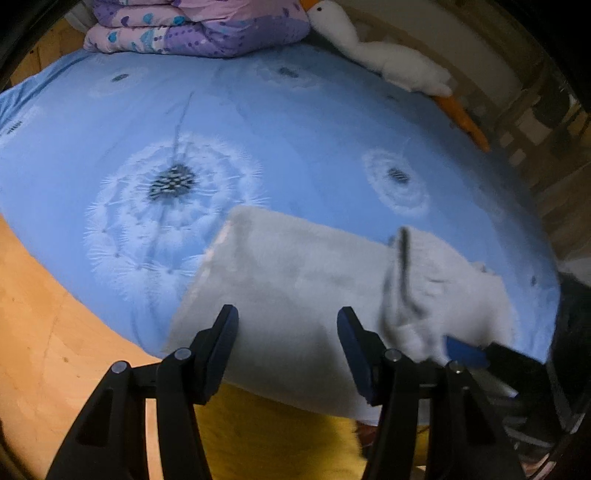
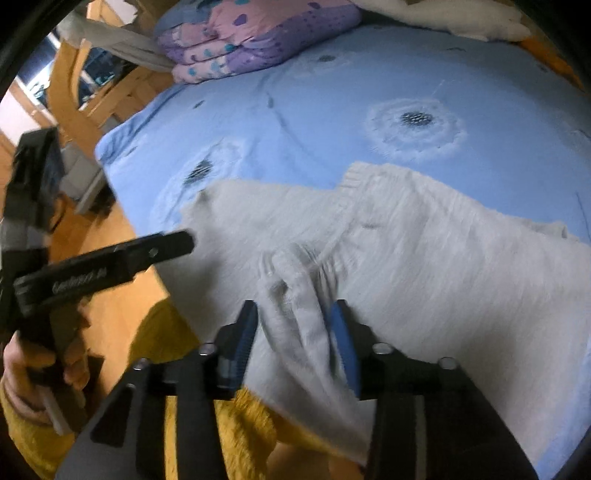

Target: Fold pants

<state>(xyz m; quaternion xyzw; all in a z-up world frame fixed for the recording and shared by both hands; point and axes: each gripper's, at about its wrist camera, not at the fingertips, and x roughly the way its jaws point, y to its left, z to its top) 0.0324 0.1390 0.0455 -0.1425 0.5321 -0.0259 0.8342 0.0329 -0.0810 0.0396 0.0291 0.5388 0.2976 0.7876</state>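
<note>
Light grey fleece pants [image 1: 295, 273] lie folded on the blue dandelion-print bed sheet [image 1: 258, 122], near its front edge. My left gripper [image 1: 287, 317] is open, its jaws wide apart over the near edge of the pants, holding nothing. In the right wrist view the pants [image 2: 424, 258] spread across the sheet [image 2: 332, 92]. My right gripper [image 2: 293, 314] has its jaws around a raised bunch of the grey fabric [image 2: 295, 295] by the ribbed band. The right gripper also shows in the left wrist view [image 1: 465, 352], under a lifted flap.
A folded purple and pink quilt [image 1: 199, 29] sits at the back of the bed. A white plush goose [image 1: 388, 59] lies at the back right. Wooden floor [image 1: 48, 332] lies left of the bed. A yellow sleeve [image 2: 221, 424] is below the grippers.
</note>
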